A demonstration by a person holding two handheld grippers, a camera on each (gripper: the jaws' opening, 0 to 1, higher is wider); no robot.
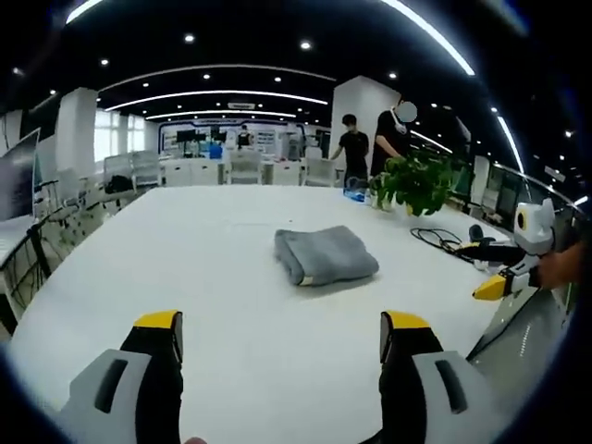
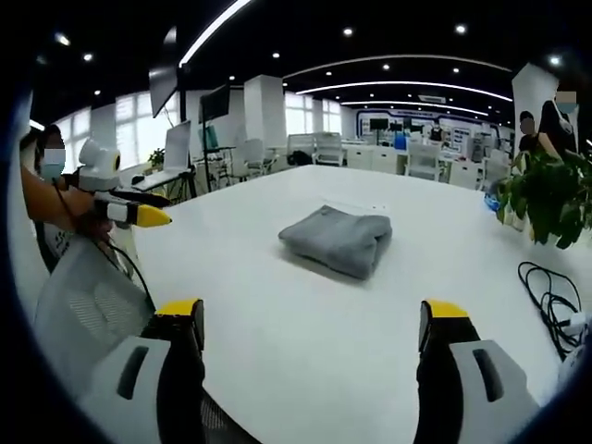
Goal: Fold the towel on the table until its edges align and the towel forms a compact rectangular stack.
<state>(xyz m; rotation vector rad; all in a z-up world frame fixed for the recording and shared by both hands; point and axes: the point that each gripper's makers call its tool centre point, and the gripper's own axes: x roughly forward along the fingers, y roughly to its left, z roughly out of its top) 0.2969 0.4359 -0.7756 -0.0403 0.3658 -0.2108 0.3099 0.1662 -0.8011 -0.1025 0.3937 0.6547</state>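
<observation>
- The towel (image 1: pixel 326 255) lies on the white table (image 1: pixel 213 305) as a thick grey bundle, already folded into a compact, roughly rectangular stack. In the left gripper view it sits just past centre toward 1 o'clock; in the right gripper view it sits near centre, slightly toward 12 o'clock.
- The left gripper (image 1: pixel 281 339) is held back from the towel, well apart from it, with its yellow-tipped jaws spread wide and nothing between them. That distance keeps the whole stack in sight.
- The right gripper (image 2: pixel 313 326) is likewise wide open and holds nothing, hanging over the table's near edge with bare tabletop between its jaws and the towel.
- Each gripper appears in the other's view: the right one at 3 o'clock in the left gripper view, the left one at 9 o'clock in the right gripper view, held in a person's hand. They flank the table from opposite sides.
- A potted plant (image 1: pixel 418 181) and a black cable (image 1: pixel 435 239) sit beyond the towel at about 2 o'clock, clear of it.
- Judging by the layered edges and tidy outline, the folding looks finished or nearly so; the open, withdrawn jaws fit a pause to check alignment.
</observation>
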